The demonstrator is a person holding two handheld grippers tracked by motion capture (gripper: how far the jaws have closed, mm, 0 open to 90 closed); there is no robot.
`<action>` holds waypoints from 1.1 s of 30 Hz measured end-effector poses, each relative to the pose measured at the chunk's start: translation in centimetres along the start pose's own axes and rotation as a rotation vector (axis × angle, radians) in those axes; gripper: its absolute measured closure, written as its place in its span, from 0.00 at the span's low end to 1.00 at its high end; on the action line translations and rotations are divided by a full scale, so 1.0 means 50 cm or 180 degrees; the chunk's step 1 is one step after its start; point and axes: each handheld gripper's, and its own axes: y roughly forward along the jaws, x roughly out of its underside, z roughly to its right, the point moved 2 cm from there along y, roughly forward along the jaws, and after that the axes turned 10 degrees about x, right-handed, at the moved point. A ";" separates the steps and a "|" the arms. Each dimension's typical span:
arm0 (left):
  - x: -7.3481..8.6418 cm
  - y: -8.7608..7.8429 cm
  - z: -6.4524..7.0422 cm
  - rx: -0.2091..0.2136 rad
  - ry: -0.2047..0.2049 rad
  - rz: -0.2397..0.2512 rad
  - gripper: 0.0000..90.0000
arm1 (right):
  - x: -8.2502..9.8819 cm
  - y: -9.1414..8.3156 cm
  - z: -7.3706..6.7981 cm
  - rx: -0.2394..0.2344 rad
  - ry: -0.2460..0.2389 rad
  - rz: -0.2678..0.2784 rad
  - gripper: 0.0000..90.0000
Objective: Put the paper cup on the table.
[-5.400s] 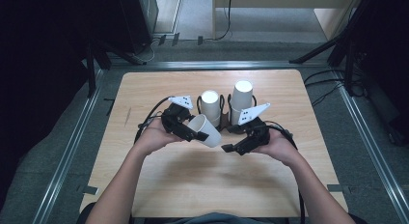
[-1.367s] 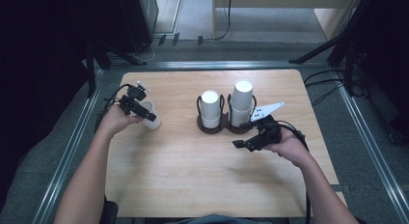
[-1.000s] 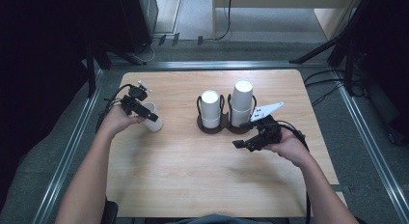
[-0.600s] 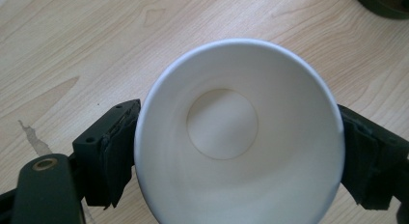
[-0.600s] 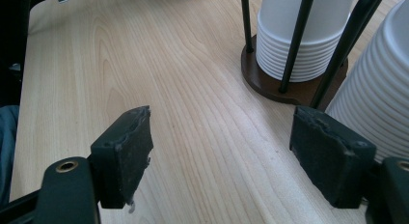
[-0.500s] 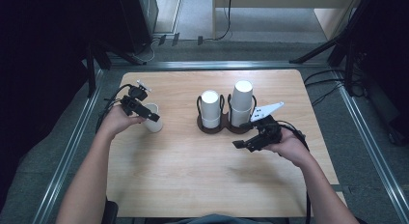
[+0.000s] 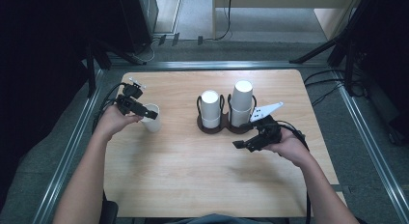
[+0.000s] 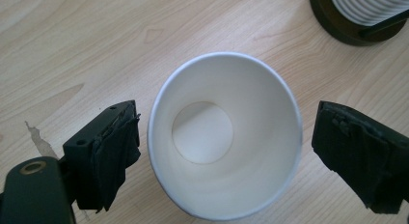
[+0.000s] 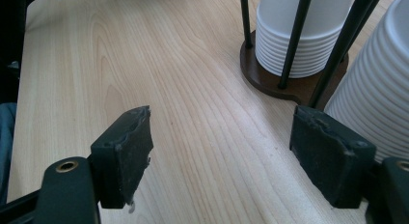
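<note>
Two stacks of white paper cups fill a dark wooden holder at frame centre. Left gripper stands spread wide around an upright white paper cup at left, not touching. Right gripper gapes empty beside the holder.

The right hand-held gripper had its two black jaws spread wide apart, with only bare light wood-grain bench between them. Worn black padding lined each jaw's inner face. Ahead to the right stood a dark brown cup holder base with thin black upright rods, carrying a stack of white paper cups, rims down. A second stack of white paper cups rose at the right edge, just beside the right-hand jaw.
</note>
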 end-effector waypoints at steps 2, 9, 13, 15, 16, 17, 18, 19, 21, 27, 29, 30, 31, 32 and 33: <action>-0.001 -0.007 0.003 0.0019 0.0006 0.0051 0.11 | 0.000 0.001 0.000 -0.0003 0.0001 -0.0002 0.26; -0.008 -0.028 0.018 0.0025 0.0054 0.0230 0.13 | 0.000 0.000 0.000 -0.0003 -0.0005 0.0000 0.26; -0.015 -0.035 0.029 0.0028 0.0090 0.0320 0.13 | 0.000 -0.001 -0.001 -0.0013 -0.0002 -0.0004 0.26; -0.019 -0.038 0.036 0.0027 0.0096 0.0354 0.14 | 0.000 -0.001 -0.001 -0.0010 0.0002 -0.0005 0.26; -0.021 -0.039 0.040 0.0021 0.0116 0.0375 0.14 | -0.001 -0.001 -0.002 -0.0009 0.0004 -0.0008 0.26; -0.023 -0.041 0.044 0.0026 0.0129 0.0386 0.14 | -0.001 -0.001 -0.003 -0.0018 -0.0004 0.0003 0.26; -0.025 -0.042 0.048 0.0029 0.0140 0.0397 0.14 | -0.003 -0.002 -0.005 -0.0027 -0.0019 0.0013 0.26; -0.027 -0.042 0.053 0.0023 0.0147 0.0417 0.15 | -0.003 -0.002 -0.006 -0.0030 -0.0025 0.0019 0.26; -0.031 -0.044 0.062 0.0043 0.0170 0.0452 0.15 | -0.004 -0.001 -0.007 -0.0033 -0.0032 0.0019 0.26; -0.044 -0.037 0.092 0.0094 0.0271 0.0476 0.15 | -0.006 -0.004 -0.011 -0.0043 -0.0058 0.0049 0.26; -0.048 -0.036 0.101 0.0126 0.0288 0.0496 0.15 | -0.006 -0.005 -0.011 -0.0038 -0.0051 0.0048 0.26; -0.050 -0.034 0.105 0.0133 0.0293 0.0503 0.15 | -0.006 -0.005 -0.011 -0.0036 -0.0053 0.0048 0.26; -0.051 -0.032 0.111 0.0147 0.0307 0.0509 0.15 | -0.006 -0.005 -0.010 -0.0031 -0.0056 0.0049 0.26; -0.053 -0.030 0.117 0.0147 0.0335 0.0493 0.15 | -0.005 -0.005 -0.010 -0.0033 -0.0056 0.0049 0.26; -0.054 -0.027 0.123 0.0151 0.0358 0.0492 0.15 | -0.005 -0.005 -0.010 -0.0030 -0.0054 0.0046 0.26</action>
